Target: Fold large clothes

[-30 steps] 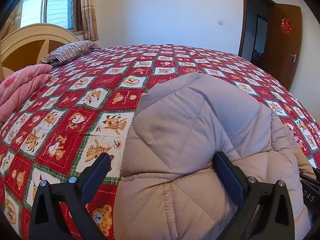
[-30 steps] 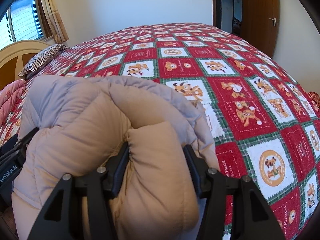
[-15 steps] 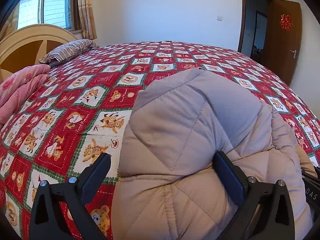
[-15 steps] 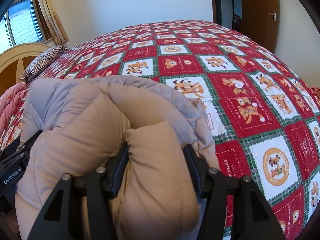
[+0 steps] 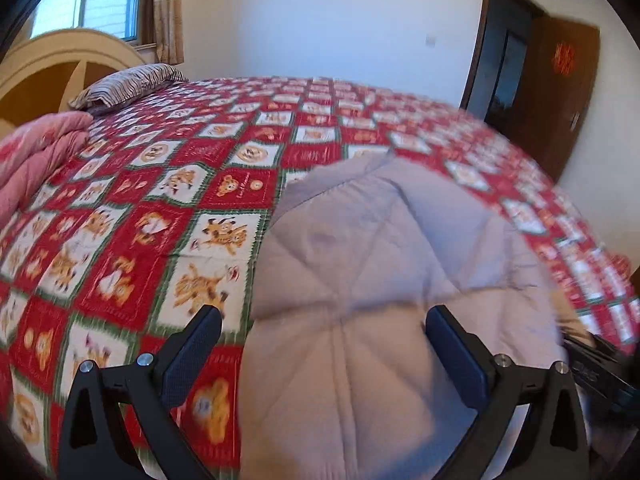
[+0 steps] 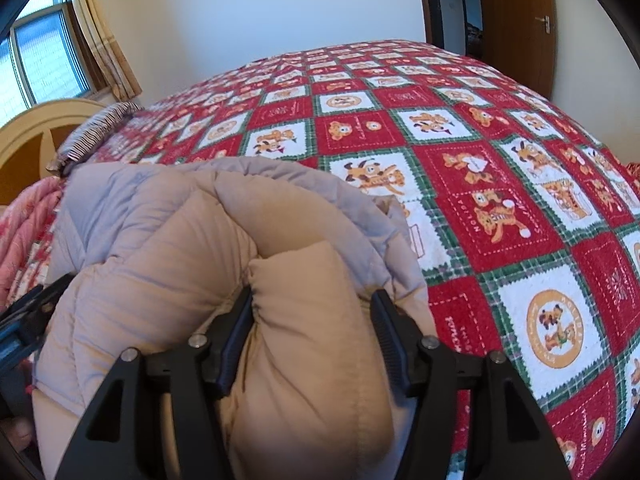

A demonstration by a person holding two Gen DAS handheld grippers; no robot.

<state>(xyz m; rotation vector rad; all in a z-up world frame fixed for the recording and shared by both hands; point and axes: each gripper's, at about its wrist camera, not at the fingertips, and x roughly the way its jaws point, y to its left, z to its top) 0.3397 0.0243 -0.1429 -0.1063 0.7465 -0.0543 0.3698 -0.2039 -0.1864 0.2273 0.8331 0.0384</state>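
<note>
A puffy quilted jacket (image 5: 360, 264), beige with a grey lining, is bundled in a thick fold over the near edge of the bed. My left gripper (image 5: 324, 344) has its fingers wide apart; the jacket's bulk lies between them and its left finger (image 5: 192, 348) stands clear over the bedspread. My right gripper (image 6: 312, 324) is shut on a thick beige fold of the jacket (image 6: 304, 320), which bulges between both pads. The other gripper's body shows at each view's edge.
The bed carries a red, white and green bear-patterned bedspread (image 5: 172, 200) (image 6: 500, 184). A pink quilt (image 5: 36, 160) and a striped pillow (image 5: 128, 84) lie by the wooden headboard (image 5: 60, 60) at the left. A brown door (image 6: 516, 12) stands in the far wall.
Both views have shifted and the left one is now blurred by motion. The jacket bundle sits a little farther onto the bed. The grips look the same.
</note>
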